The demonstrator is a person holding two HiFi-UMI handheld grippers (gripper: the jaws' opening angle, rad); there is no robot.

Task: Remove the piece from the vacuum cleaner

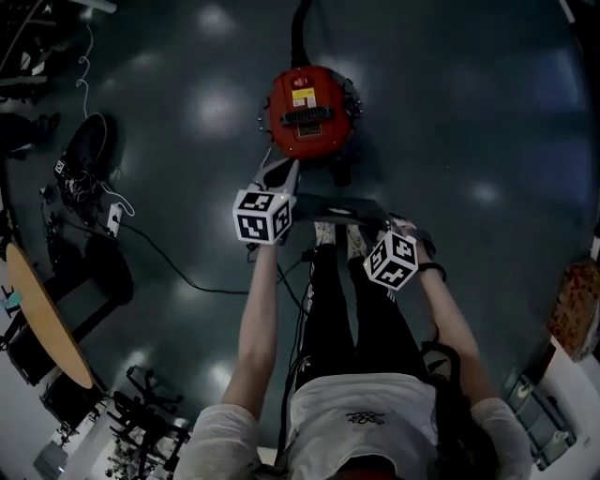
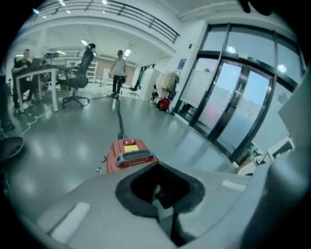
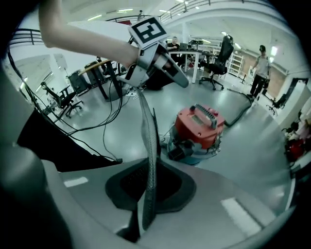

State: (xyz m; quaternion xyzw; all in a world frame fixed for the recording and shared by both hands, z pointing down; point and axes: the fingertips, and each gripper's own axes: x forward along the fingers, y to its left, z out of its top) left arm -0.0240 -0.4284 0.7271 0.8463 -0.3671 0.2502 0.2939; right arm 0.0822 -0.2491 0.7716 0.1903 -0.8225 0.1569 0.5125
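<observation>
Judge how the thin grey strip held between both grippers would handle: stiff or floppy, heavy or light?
The strip looks very thin edge-on and bows slightly between the left gripper and right gripper, so probably bendy, not limp. Likely light. Its textured face should resist slipping.

vacuum cleaner [image 1: 311, 111] on floor [image 1: 450, 112], piece [image 3: 148, 160] just before it

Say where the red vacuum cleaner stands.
In the head view, the red vacuum cleaner stands on the floor at top centre, just beyond the left gripper, its black hose leading away.
</observation>
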